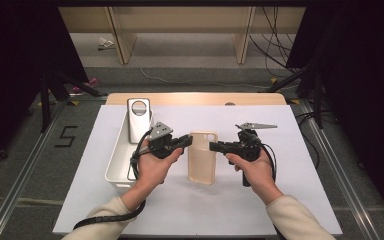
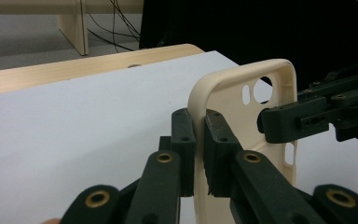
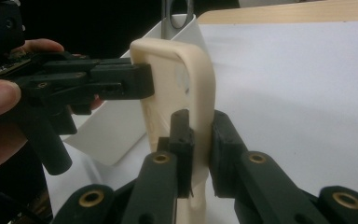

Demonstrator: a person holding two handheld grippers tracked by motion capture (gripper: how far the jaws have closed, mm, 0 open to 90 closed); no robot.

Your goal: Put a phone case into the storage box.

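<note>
Both tools clamped on the cream plastic phone case (image 1: 202,156): left tool (image 1: 189,141) on one edge, right tool (image 1: 213,146) opposite. Still needs to reach the white bin (image 1: 116,161), I'd guess.

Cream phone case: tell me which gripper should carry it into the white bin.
Left, probably. The left gripper and right gripper each clamp a side edge of the cream phone case, but the white bin lies directly beside the left hand.
</note>
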